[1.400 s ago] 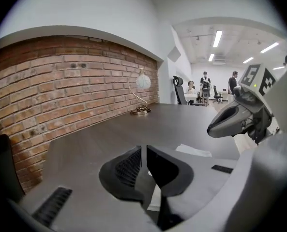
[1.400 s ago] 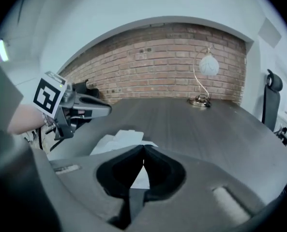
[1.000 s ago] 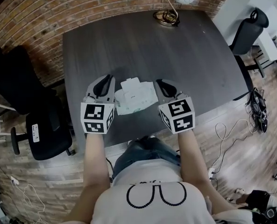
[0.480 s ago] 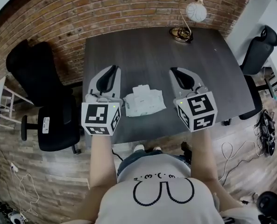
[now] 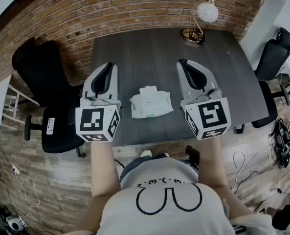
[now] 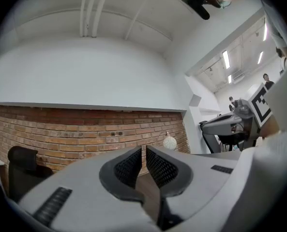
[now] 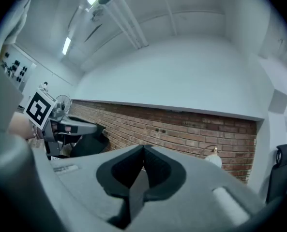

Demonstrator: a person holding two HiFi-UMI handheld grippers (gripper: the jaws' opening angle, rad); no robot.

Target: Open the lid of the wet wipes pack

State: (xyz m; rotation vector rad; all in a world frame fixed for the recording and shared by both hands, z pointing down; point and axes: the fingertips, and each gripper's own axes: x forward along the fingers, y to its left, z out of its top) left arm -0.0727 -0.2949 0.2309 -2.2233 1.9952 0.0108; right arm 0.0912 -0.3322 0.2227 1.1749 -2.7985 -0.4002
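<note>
The white wet wipes pack (image 5: pixel 151 103) lies on the dark table (image 5: pixel 149 53) near its front edge, with a white lid flap (image 5: pixel 148 91) at its far side. Both grippers hang in the air above the table, one on each side of the pack and apart from it. My left gripper (image 5: pixel 108 65) (image 6: pixel 143 151) is all but closed, with only a thin slit between its pads and nothing in it. My right gripper (image 5: pixel 183 62) (image 7: pixel 143 149) is shut and empty. The two gripper views look level at the brick wall, so the pack is hidden from them.
A lamp with a round white shade (image 5: pixel 207 12) stands at the table's far right corner. One black office chair (image 5: pixel 42 77) is left of the table and another (image 5: pixel 272 48) right of it. A brick wall (image 5: pixel 135 6) runs behind. Cables (image 5: pixel 281 146) lie on the floor.
Both grippers have risen from table height beside the pack and tipped up toward level. The pack has stayed where it was.
</note>
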